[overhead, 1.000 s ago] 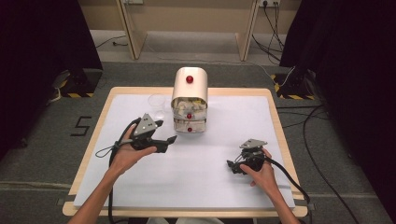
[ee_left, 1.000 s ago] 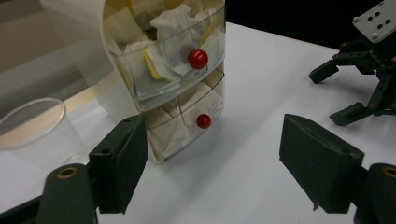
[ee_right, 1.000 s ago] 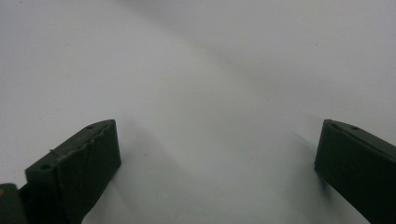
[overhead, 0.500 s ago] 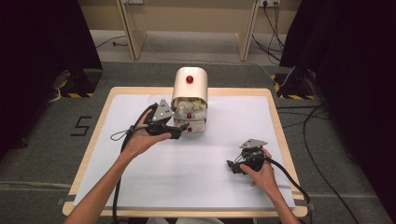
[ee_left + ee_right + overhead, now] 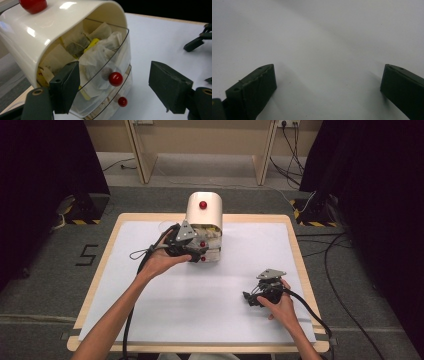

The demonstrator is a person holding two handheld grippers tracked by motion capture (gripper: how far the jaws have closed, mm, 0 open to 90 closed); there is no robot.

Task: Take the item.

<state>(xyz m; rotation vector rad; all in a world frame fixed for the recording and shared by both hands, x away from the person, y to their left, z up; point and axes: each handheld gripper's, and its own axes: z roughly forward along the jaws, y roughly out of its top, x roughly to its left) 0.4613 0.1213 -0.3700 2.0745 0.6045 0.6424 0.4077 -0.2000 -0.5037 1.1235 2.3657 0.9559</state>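
Showing three red knobs [image 5: 115, 79], two drawers [image 5: 110, 62].

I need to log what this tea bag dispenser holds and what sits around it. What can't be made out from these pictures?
- Lower drawer contents: left gripper view, cut off by the bottom edge and blurred behind clear plastic.
- Tea bag labels: left gripper view, too crumpled and small to read.
- Dispenser front: high view, partly covered by the left gripper.
- Clear item behind the dispenser's left side: high view, too faint to identify.
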